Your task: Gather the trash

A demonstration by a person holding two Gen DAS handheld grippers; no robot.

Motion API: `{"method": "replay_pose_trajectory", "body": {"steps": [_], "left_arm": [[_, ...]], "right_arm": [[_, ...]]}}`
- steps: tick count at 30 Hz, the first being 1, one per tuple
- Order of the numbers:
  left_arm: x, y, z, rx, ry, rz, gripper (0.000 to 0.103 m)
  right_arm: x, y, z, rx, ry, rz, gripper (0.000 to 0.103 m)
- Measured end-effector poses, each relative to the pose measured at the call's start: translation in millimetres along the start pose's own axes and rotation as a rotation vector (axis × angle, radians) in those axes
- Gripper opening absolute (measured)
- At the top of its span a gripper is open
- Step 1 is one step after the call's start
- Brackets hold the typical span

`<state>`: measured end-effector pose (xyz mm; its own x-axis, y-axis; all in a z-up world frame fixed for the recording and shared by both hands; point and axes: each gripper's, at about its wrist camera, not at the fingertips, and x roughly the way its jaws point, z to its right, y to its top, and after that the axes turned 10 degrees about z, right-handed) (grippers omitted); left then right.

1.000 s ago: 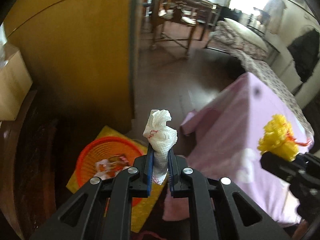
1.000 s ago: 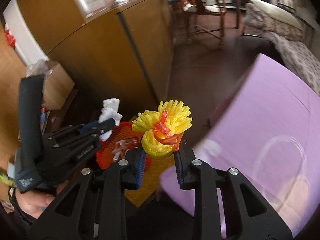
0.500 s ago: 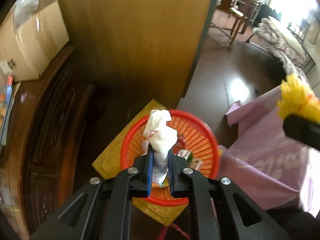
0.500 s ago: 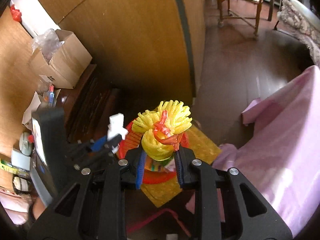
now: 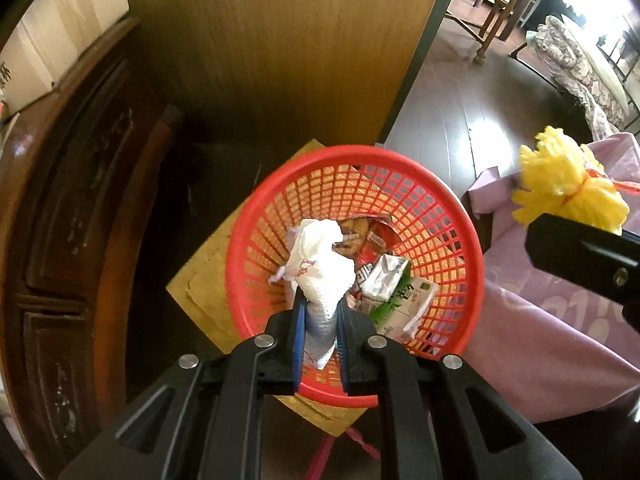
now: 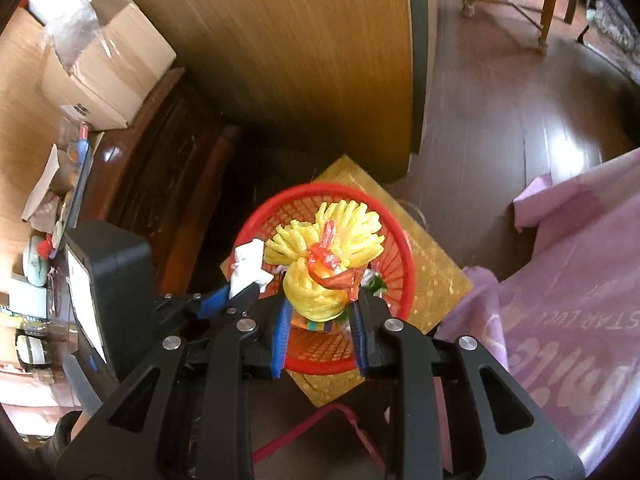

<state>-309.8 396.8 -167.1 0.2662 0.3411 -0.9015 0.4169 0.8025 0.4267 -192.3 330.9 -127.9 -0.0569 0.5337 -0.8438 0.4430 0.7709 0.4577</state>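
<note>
My left gripper (image 5: 319, 304) is shut on a crumpled white tissue (image 5: 320, 264) and holds it over the red mesh basket (image 5: 452, 216), which contains a green-and-white carton (image 5: 394, 292) and wrappers. My right gripper (image 6: 320, 308) is shut on a yellow foam net tied with red ribbon (image 6: 324, 256), also above the basket (image 6: 402, 264). The left gripper with the tissue (image 6: 250, 268) shows at the left of the right wrist view. The yellow net (image 5: 568, 184) shows at the right of the left wrist view.
The basket stands on a yellow board (image 6: 436, 276) on the dark floor. A tall wooden panel (image 5: 288, 40) rises behind it. A dark carved cabinet (image 5: 68, 200) is on the left, bearing a cardboard box (image 6: 108, 72). A purple cloth-covered table (image 6: 580, 280) is at the right.
Both grippers have swung left and down from the purple table to directly above the red basket, still gripping the tissue and the yellow net.
</note>
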Motion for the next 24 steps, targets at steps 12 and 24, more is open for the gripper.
{"method": "replay_pose_trajectory", "body": {"steps": [12,24], "left_arm": [[-2,-1,2,-0.035,0.019,0.016,0.055],[-31,-7,1,-0.026,0.083,0.033,0.071]], "right_arm": [[-3,2,7,0.028,0.021,0.040,0.051],[-26,-18,22,0.108,-0.035,-0.018,0.054]]}}
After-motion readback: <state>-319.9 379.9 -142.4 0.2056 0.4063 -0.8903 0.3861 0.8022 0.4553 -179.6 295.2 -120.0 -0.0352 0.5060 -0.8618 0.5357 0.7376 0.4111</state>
